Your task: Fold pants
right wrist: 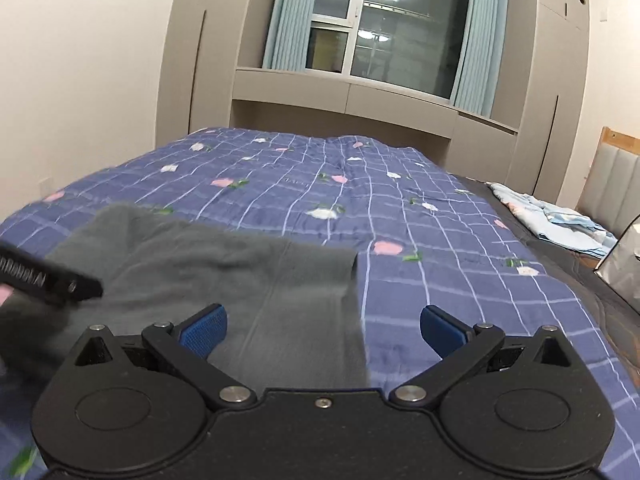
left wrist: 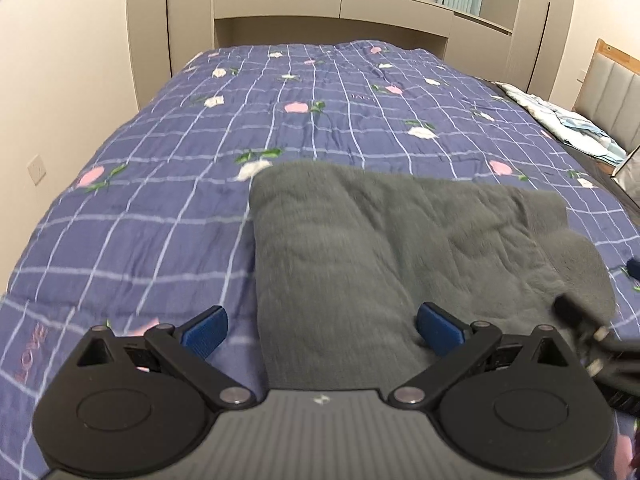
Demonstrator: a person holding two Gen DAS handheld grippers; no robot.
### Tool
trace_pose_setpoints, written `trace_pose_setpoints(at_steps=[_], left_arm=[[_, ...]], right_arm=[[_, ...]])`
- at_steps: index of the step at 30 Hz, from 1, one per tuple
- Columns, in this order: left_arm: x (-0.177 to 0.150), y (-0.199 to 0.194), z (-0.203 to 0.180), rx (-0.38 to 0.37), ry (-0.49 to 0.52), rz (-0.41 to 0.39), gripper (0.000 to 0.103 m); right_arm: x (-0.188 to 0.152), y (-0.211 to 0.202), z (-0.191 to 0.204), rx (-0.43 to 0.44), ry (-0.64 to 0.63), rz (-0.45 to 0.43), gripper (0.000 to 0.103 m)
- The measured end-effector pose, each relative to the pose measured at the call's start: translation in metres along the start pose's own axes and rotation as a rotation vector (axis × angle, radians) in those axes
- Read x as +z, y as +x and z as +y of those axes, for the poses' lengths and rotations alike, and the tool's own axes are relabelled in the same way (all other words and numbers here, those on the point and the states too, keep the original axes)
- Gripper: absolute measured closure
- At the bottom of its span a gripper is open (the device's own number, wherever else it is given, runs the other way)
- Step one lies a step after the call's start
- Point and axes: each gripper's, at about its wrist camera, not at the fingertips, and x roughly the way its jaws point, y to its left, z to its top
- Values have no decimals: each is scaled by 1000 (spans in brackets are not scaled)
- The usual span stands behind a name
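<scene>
Grey pants (left wrist: 380,248) lie on one quilt (left wrist: 160,220).

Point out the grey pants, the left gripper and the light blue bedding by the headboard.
grey pants (left wrist: 360,240), left wrist view, middle of the folded fabric.
left gripper (left wrist: 322,330), left wrist view, midway between its blue fingertips.
light blue bedding (right wrist: 560,224), right wrist view, top of the crumpled pile.

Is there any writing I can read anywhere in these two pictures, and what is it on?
"LOVE": pink stitching on the blue checked floral quilt, near its left edge.
Faint stitched word mid-quilt: too small to read.
White lettering on the black gripper bar: blurred, unreadable.
</scene>
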Motion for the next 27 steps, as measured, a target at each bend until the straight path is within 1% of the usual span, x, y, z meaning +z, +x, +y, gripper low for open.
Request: trace_pose_setpoints(at_steps=[2, 4, 7, 10, 12, 14, 18, 21, 23, 27], left_arm=[[-8, -2, -1, -6, -1, 10, 1], [-15, -4, -1, -12, -2, 8, 1], [-21, -4, 1, -20, -12, 5, 1], [-23, -3, 6, -40, -43, 20, 1], [-24, -3, 9, -49, -60, 29, 1], [-26, -5, 10, -51, -61, 29, 1], [-28, -7, 8, -46, -56, 25, 1], [-29, -8, 7, -47, -61, 28, 1], [-29, -8, 7, -45, -62, 28, 1], [-29, -8, 7, -43, -61, 27, 1]], right_arm=[[-12, -1, 7, -10, -28, 34, 0], [-23, 0, 9, -16, -19, 53, 1], [-34, 2, 11, -29, -19, 45, 1], [-34, 3, 18, -52, -55, 39, 1], [-35, 2, 19, -54, -52, 39, 1], [-35, 4, 12, -36, 10, 59, 1], [-39, 9, -7, 25, 175, 105, 1], [-42, 12, -17, 70, 270, 131, 1], [-43, 12, -20, 83, 296, 136, 1], [-43, 9, -15, 76, 287, 124, 1]])
